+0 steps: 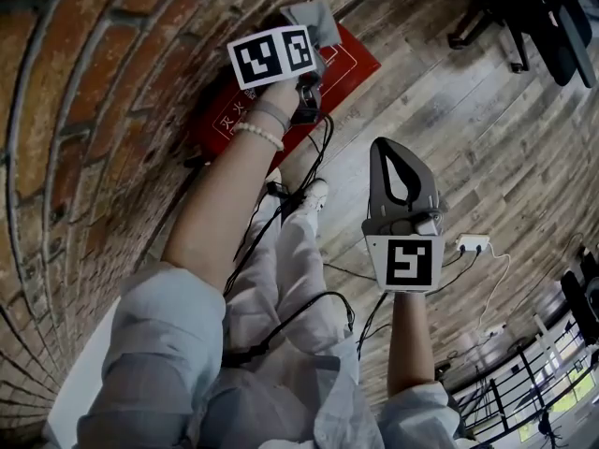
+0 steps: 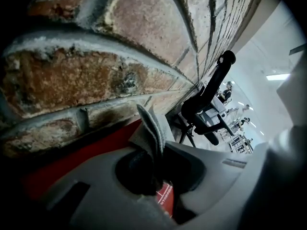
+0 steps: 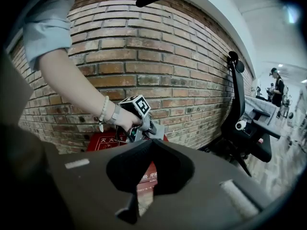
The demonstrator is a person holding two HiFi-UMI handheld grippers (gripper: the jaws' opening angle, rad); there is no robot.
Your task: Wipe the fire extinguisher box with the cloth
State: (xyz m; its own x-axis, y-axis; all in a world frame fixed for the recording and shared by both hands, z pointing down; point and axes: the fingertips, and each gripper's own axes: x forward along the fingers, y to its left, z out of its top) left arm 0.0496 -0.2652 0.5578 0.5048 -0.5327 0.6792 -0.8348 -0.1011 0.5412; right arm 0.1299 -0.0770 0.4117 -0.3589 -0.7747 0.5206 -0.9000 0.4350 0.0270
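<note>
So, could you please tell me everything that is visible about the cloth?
The cloth is grey and looks soft, like thin microfibre or felt. It is bunched and folded, pinched between the fingers of the left gripper, with a crumpled part sticking out beyond them. It is held over the top of the red fire extinguisher box, close to the brick wall. Whether it actually presses on the box cannot be told. Nothing else touches it.

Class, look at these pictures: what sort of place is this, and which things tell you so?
Probably an indoor office or studio space: a bare brick wall, a wood-plank floor, a black office chair, and a red fire extinguisher box at the foot of the wall.
</note>
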